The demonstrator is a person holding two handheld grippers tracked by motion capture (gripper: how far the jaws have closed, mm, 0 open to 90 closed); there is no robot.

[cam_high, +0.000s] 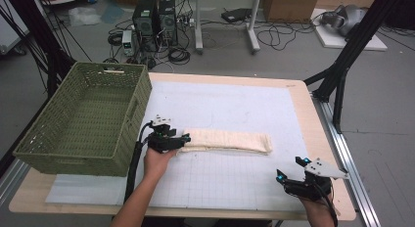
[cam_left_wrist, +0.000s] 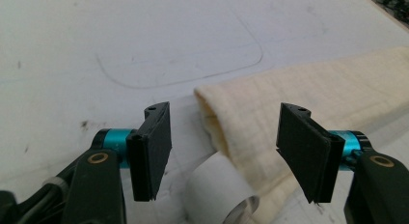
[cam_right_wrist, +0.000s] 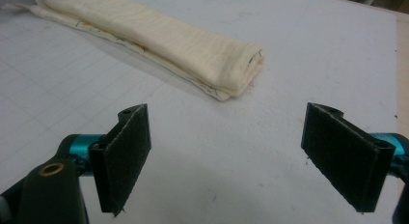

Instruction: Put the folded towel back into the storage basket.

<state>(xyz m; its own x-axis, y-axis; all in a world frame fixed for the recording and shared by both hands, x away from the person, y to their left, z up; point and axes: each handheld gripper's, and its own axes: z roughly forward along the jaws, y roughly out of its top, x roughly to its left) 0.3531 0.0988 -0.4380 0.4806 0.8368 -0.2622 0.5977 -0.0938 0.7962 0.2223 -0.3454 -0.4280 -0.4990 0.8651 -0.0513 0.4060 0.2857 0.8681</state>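
**Now, both hand-held grippers spread at a folded cloth**

Centrally on the white mat (cam_high: 235,104) of the desk (cam_high: 313,124) lies a cream folded cloth (cam_high: 227,141), long and narrow; its left end sits between the parted jaws of the left hand-held gripper (cam_high: 185,139), whose pads stand on either side of the cloth end (cam_left_wrist: 251,122) without pressing it; a small white roll-like object (cam_left_wrist: 219,188) shows just below that end, though what it is I cannot tell; the right hand-held gripper (cam_high: 292,169) hovers near the desk's front right corner, well apart from the cloth, jaws wide; a green woven basket (cam_high: 88,119) stands at the desk's left side, just beside the left hand (cam_high: 157,161).
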